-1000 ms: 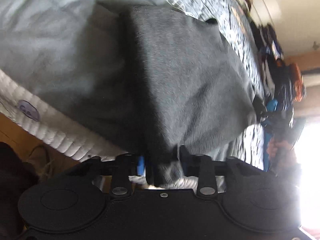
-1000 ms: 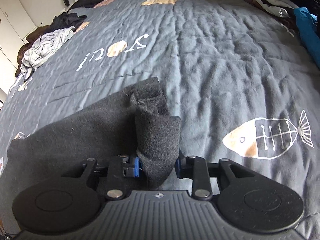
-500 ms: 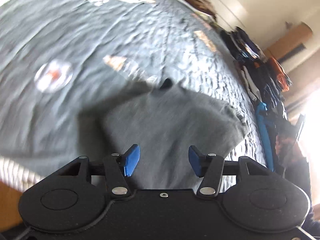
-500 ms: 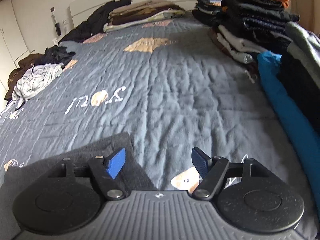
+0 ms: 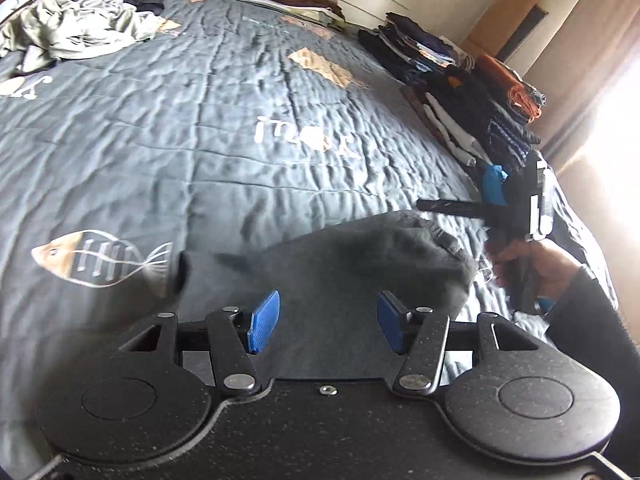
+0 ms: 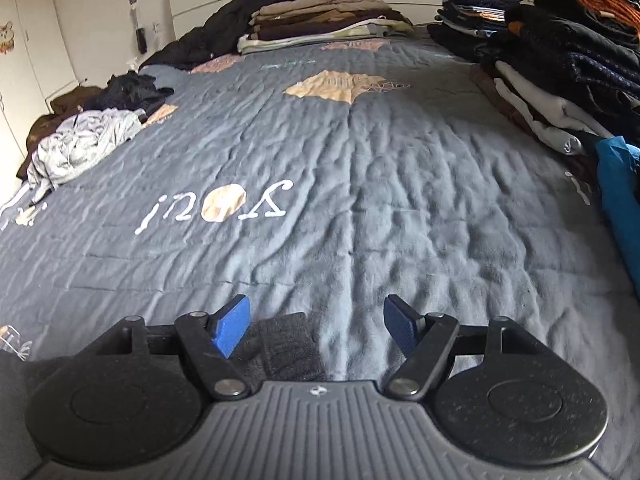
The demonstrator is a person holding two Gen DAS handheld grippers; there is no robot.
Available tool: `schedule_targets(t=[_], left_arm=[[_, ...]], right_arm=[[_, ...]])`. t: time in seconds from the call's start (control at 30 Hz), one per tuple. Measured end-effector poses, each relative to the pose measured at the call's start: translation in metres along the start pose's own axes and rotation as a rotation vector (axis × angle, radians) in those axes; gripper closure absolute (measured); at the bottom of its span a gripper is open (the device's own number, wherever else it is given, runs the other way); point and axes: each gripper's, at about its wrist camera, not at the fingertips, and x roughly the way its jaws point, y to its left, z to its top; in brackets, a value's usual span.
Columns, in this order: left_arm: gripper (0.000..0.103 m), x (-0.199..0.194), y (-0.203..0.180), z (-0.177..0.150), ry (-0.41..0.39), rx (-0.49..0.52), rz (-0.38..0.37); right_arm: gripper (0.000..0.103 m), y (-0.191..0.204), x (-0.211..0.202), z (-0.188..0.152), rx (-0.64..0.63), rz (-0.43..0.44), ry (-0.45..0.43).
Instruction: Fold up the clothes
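Lying flat on quilted bedspread, dark grey garment, both grippers' jaws released, nothing grasped

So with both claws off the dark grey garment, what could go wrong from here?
1. The dark grey garment lies bunched, with a raised cuff end; its fold may slump open.
2. The left claw and right claw hang open just above the fabric, so a low pass could snag it.
3. The blue garment nearby could get dragged along.
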Motion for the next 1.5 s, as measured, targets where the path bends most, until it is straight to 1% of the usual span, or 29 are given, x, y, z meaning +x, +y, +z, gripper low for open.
schedule_targets(t=[0.03,0.13,0.3,0.33,0.4,0.43,0.53,0.57,0.67,0.7,0.77,0.83,0.87,0.9,0.93,1.0,1.07,1.1,1.13,1.17,1.23,1.27,1.37,1.47,1.5], left_arm=[[0.049,0.004,0.000,-0.002,0.003,-0.003,-0.010],[0.049,0.007,0.004,-0.014,0.015,-0.013,-0.007],[0.049,-0.005,0.022,-0.031,0.020,-0.063,0.029],[0.049,-0.009,0.025,-0.033,0.019,-0.071,0.038],[0.049,-0.018,0.030,-0.037,0.018,-0.084,0.053],[0.049,-0.021,0.032,-0.039,0.016,-0.086,0.059],[0.049,-0.033,0.037,-0.043,0.010,-0.091,0.073],[0.049,-0.036,0.038,-0.044,0.004,-0.091,0.077],[0.049,-0.043,0.042,-0.046,-0.011,-0.095,0.092],[0.049,-0.045,0.044,-0.046,-0.014,-0.097,0.097],[0.049,-0.048,0.047,-0.046,-0.022,-0.101,0.108],[0.049,-0.050,0.052,-0.047,-0.022,-0.110,0.122],[0.047,-0.051,0.054,-0.048,-0.020,-0.117,0.132],[0.044,-0.054,0.057,-0.050,-0.021,-0.120,0.143],[0.042,-0.058,0.059,-0.052,-0.024,-0.120,0.154],[0.035,-0.065,0.063,-0.057,-0.033,-0.123,0.178],[0.033,-0.076,0.071,-0.063,-0.048,-0.137,0.210],[0.033,-0.081,0.076,-0.066,-0.050,-0.149,0.224],[0.033,-0.086,0.082,-0.067,-0.048,-0.159,0.236],[0.033,-0.089,0.087,-0.067,-0.047,-0.157,0.245],[0.033,-0.096,0.095,-0.065,-0.050,-0.137,0.258],[0.033,-0.097,0.097,-0.060,-0.045,-0.118,0.242],[0.033,-0.090,0.092,-0.037,-0.015,-0.033,0.151],[0.025,-0.068,0.080,-0.008,0.021,0.071,0.045],[0.024,-0.057,0.078,0.001,0.034,0.088,0.012]], right_arm=[[0.030,0.002,0.009,0.000,-0.016,-0.010,0.017],[0.030,0.005,0.027,-0.002,-0.030,-0.005,0.026],[0.031,0.016,0.051,-0.008,-0.075,0.017,0.080],[0.035,0.019,0.052,-0.009,-0.082,0.020,0.084],[0.052,0.023,0.053,-0.010,-0.085,0.022,0.081],[0.068,0.024,0.053,-0.009,-0.076,0.039,0.082],[0.069,0.024,0.050,-0.010,-0.058,0.034,0.068],[0.070,0.020,0.049,-0.009,-0.022,0.044,0.052],[0.070,0.005,0.043,-0.006,0.101,0.082,0.002],[0.071,0.002,0.040,-0.004,0.131,0.091,-0.029],[0.071,0.002,0.037,-0.004,0.141,0.092,-0.079],[0.070,0.008,0.041,-0.007,0.097,0.089,-0.094],[0.069,0.010,0.046,-0.008,0.083,0.081,-0.083],[0.069,0.011,0.050,-0.009,0.070,0.073,-0.070],[0.067,0.013,0.054,-0.011,0.058,0.065,-0.057],[0.065,0.010,0.051,-0.006,0.065,0.068,-0.050],[0.055,0.007,0.038,0.002,0.072,0.069,-0.084],[0.052,0.006,0.032,0.006,0.075,0.070,-0.103],[0.045,0.003,0.025,0.009,0.087,0.077,-0.119],[0.041,0.001,0.019,0.012,0.097,0.092,-0.126],[0.035,-0.002,0.008,0.015,0.107,0.120,-0.134],[0.033,-0.003,0.004,0.015,0.107,0.130,-0.135],[0.030,0.002,-0.003,0.013,0.072,0.132,-0.113],[0.028,0.011,-0.007,0.010,0.038,0.134,-0.094],[0.028,0.013,-0.008,0.009,0.033,0.140,-0.092]])
